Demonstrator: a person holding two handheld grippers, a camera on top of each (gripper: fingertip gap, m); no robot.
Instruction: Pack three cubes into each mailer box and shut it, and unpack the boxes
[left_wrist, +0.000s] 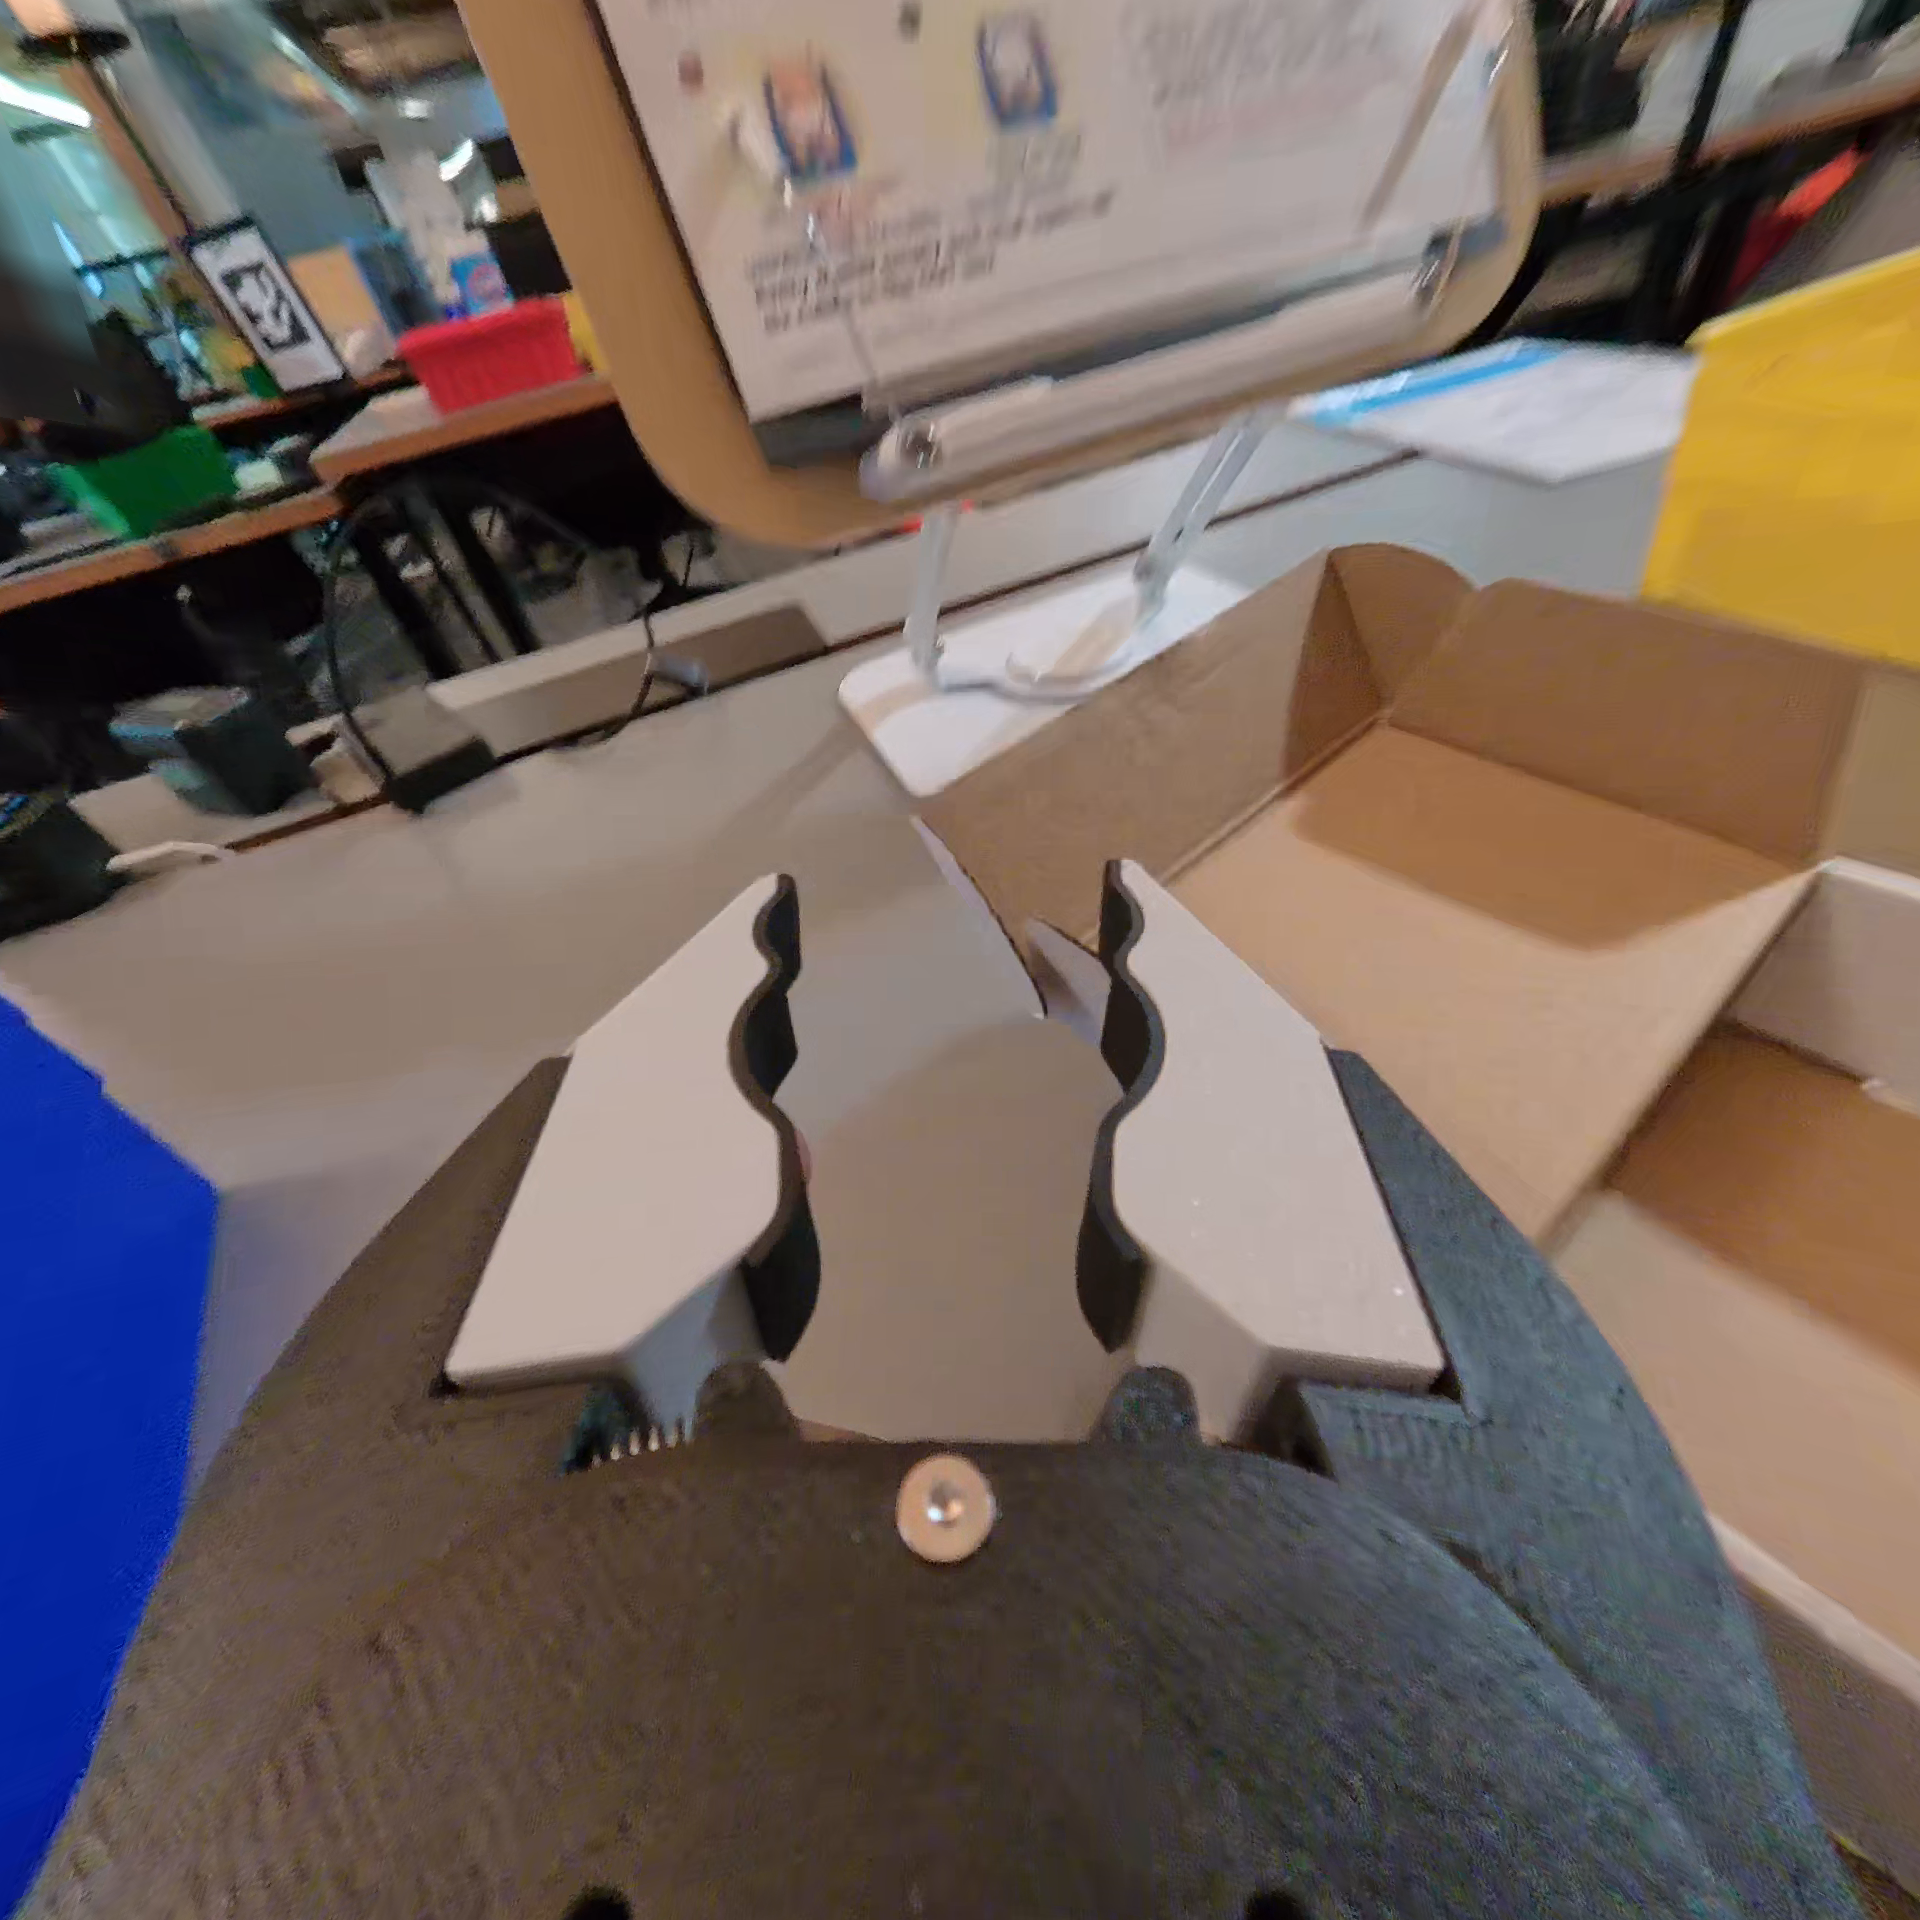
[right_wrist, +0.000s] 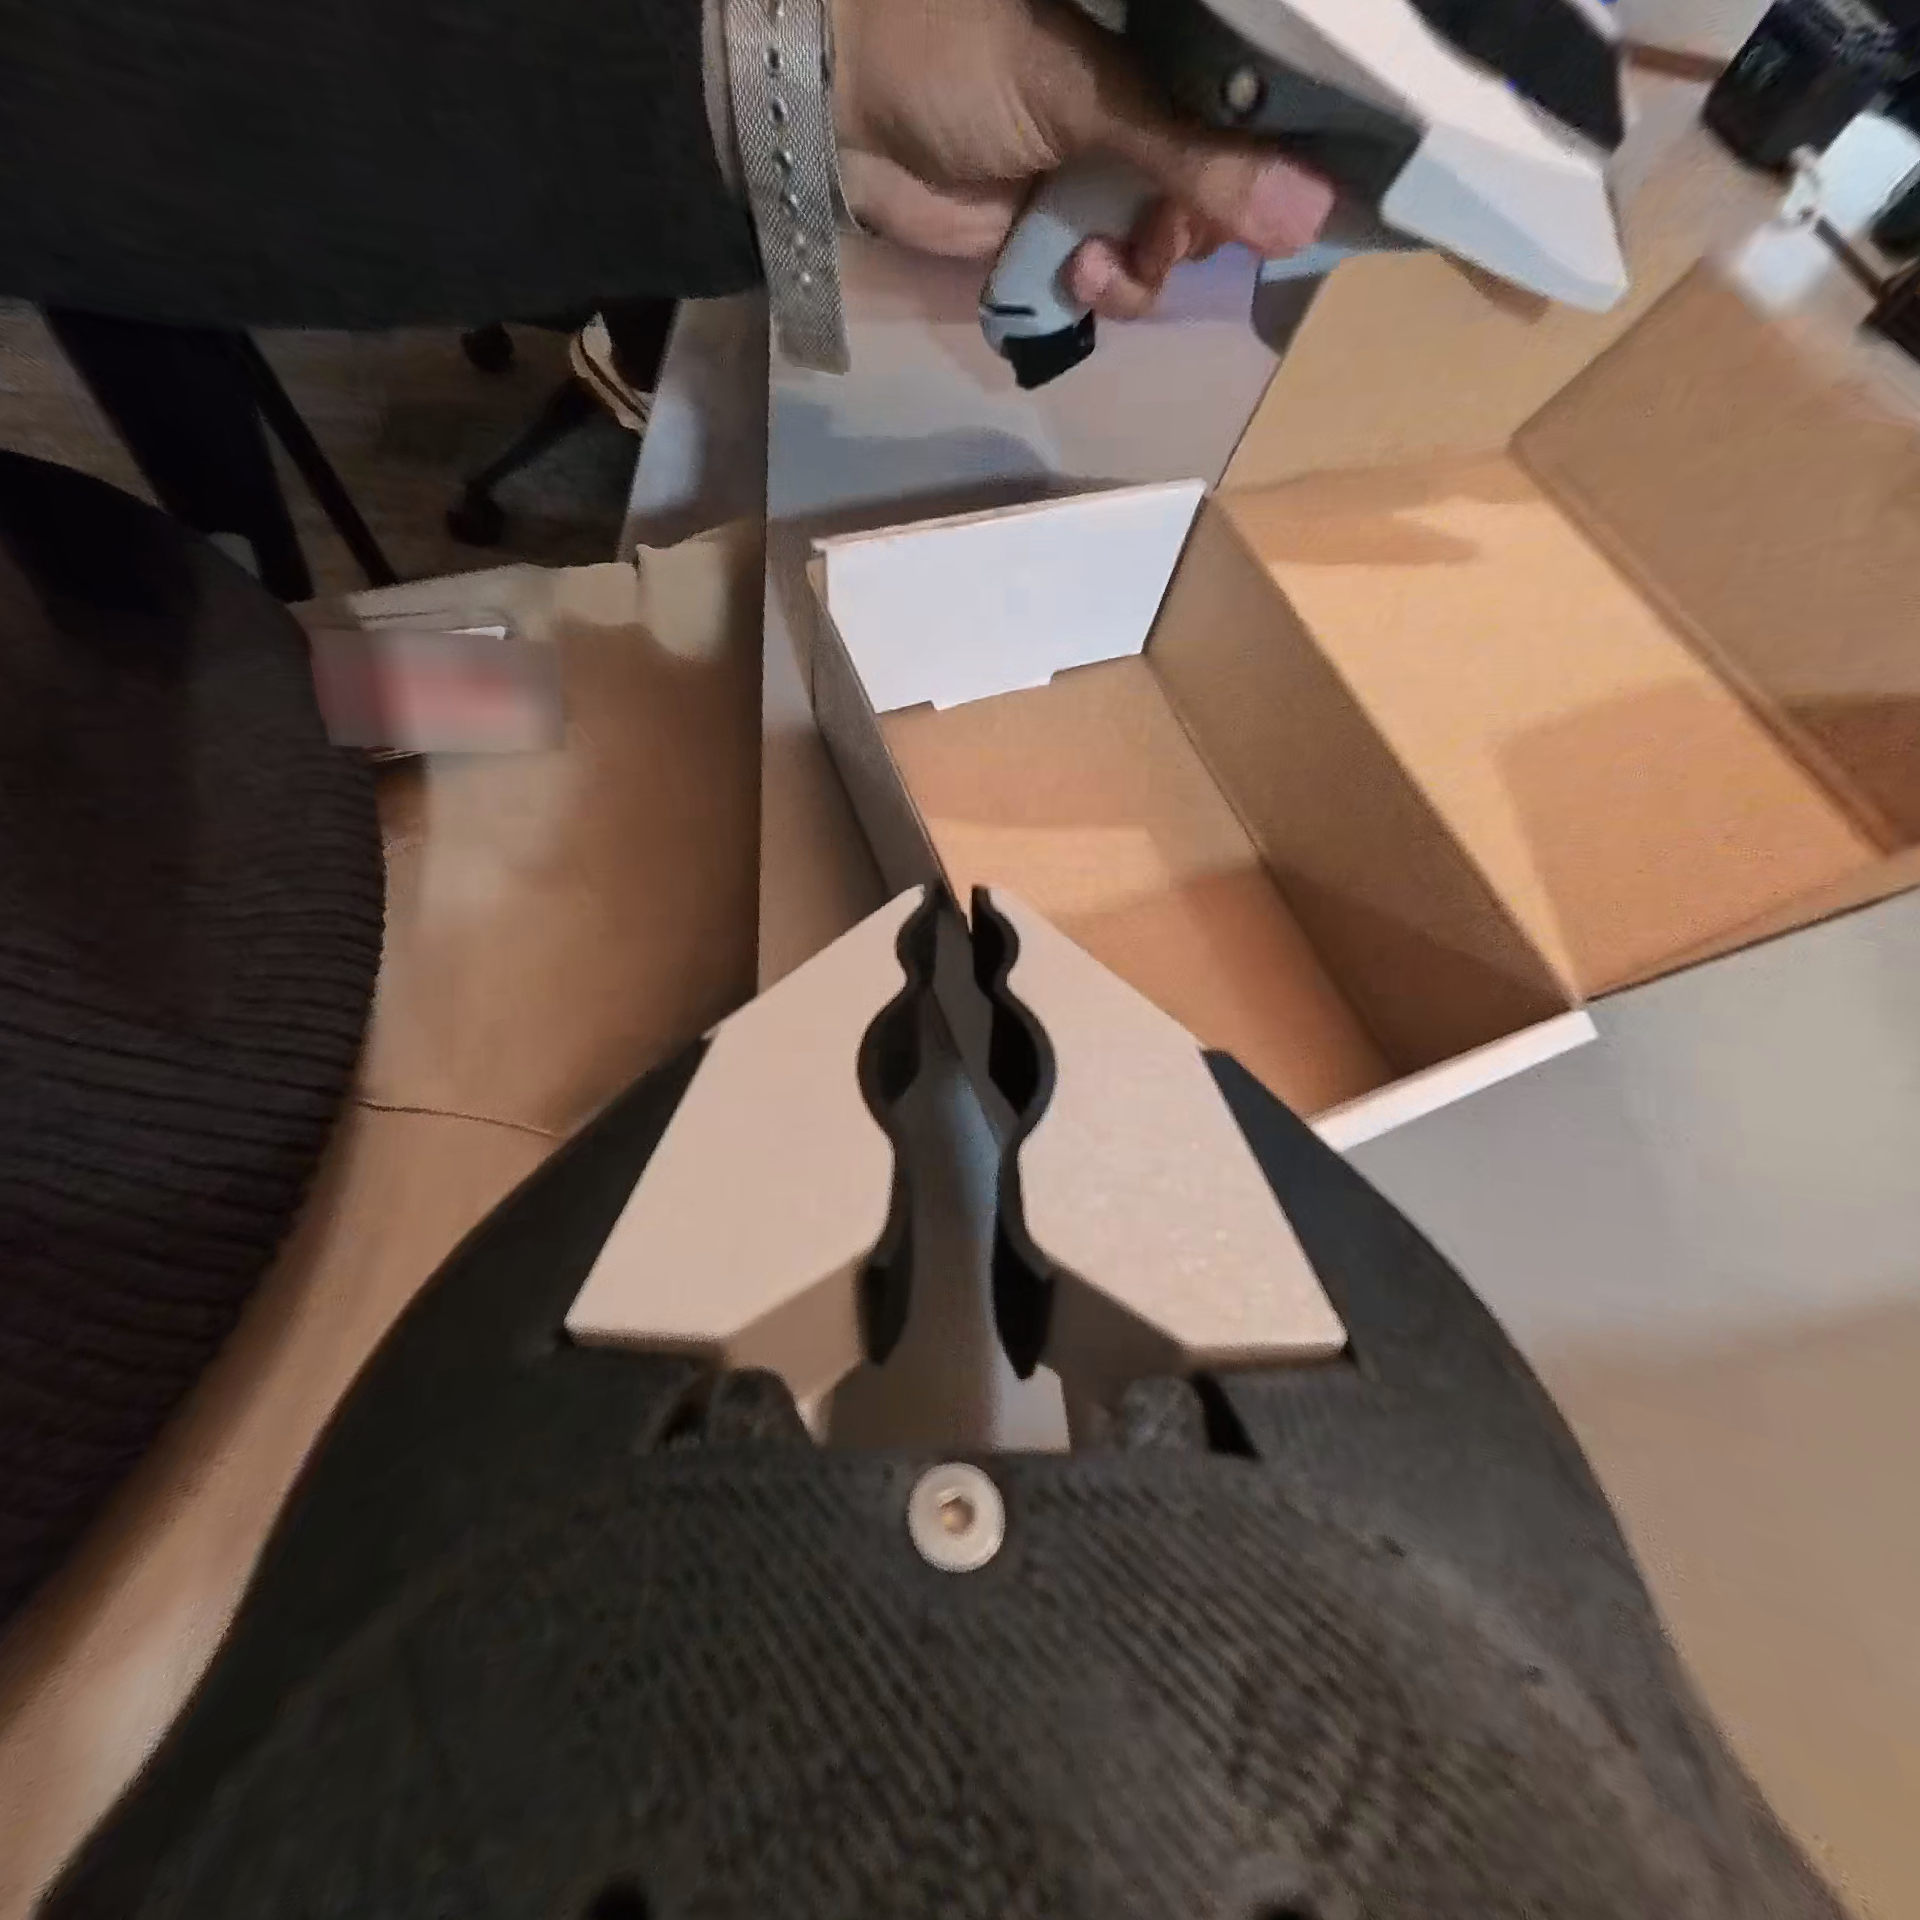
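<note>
On the pale grey tabletop (left_wrist: 436, 935), before cluttered wooden workbenches (left_wrist: 457, 436), the spread-fingered left gripper (left_wrist: 945, 1039) is hovering while the right gripper (right_wrist: 958, 914) is pinching the open white-and-brown cardboard mailer box's (right_wrist: 1143, 831) wall.

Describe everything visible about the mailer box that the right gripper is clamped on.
The mailer box is corrugated cardboard, white outside, brown inside. It sits open on the pale table with nothing visible inside. A white flap stands at its far end. The right gripper is shut on its left side wall. A second open box stands close on its right.
</note>
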